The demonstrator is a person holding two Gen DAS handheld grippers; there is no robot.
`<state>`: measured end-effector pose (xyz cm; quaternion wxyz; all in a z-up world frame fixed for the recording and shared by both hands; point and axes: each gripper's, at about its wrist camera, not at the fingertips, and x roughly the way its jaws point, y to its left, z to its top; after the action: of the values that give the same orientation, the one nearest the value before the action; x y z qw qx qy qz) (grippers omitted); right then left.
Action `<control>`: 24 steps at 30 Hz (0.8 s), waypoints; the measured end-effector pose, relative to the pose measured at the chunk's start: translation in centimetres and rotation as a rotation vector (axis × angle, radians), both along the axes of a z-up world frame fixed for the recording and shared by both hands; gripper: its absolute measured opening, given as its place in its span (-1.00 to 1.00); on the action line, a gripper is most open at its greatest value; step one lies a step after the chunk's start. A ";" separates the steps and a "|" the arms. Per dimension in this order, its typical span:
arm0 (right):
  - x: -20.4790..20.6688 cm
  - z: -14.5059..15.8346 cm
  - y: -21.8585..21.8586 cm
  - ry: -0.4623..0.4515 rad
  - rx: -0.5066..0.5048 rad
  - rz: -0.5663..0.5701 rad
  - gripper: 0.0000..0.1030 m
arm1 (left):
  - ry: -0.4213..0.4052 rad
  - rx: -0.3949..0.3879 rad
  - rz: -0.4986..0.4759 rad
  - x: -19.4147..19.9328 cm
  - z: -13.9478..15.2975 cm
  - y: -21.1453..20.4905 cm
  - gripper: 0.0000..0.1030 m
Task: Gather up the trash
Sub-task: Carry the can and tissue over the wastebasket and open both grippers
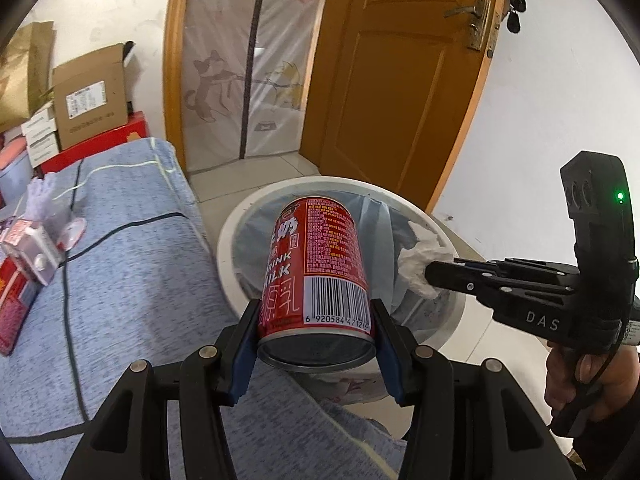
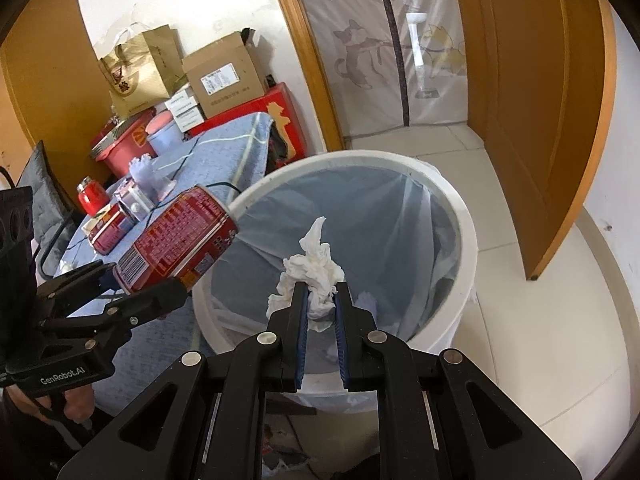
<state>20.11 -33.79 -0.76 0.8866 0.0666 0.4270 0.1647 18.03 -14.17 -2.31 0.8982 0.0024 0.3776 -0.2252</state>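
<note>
Your left gripper (image 1: pixel 316 320) has its jaws clamped on a red drink can (image 1: pixel 318 268), gripping it near its bottom end so the can lies tilted, its base toward the camera and its top pointing out over the bin. In the right wrist view the same can (image 2: pixel 176 244) hangs at the left rim of the white bin (image 2: pixel 466 216), partly over the opening and partly over the blue cloth of the worktop (image 2: pixel 224 152).

Your right gripper (image 2: pixel 322 292) has its jaws pinched nearly together on a crumpled white tissue (image 2: pixel 316 260), which sticks up past the tips. The tissue sits above the bin's opening, over the pale plastic liner (image 2: pixel 384 216). From the left wrist view the right gripper (image 1: pixel 430 274) comes in from the right with the tissue (image 1: pixel 416 264) at its tip, over the bin's right side, and your hand (image 1: pixel 588 376) is wrapped on its handle.

On the worktop behind the can lie a red-and-pink packet (image 2: pixel 110 230), a small red jar (image 2: pixel 90 196) and a black cable (image 1: pixel 72 312). Cardboard boxes (image 2: pixel 222 74) and a paper bag (image 2: pixel 140 68) are stacked against the wall beyond, next to the wooden door (image 2: pixel 536 92).
</note>
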 end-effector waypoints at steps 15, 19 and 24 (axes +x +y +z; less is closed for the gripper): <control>-0.1 0.0 -0.5 -0.001 -0.013 -0.022 -0.22 | 0.030 -0.010 -0.042 1.3 -1.1 -1.5 0.02; -0.3 0.4 -0.5 -0.015 -0.008 -0.022 -0.22 | 0.021 -0.024 -0.033 0.9 -0.7 -1.1 0.02; -0.9 0.7 -0.5 -0.025 -0.006 -0.015 -0.22 | -0.002 -0.043 -0.035 0.5 0.2 -0.8 0.03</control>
<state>19.25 -34.28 -0.01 0.8934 0.0653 0.4157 0.1576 18.53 -14.93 -2.15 0.8943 -0.0101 0.3717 -0.2491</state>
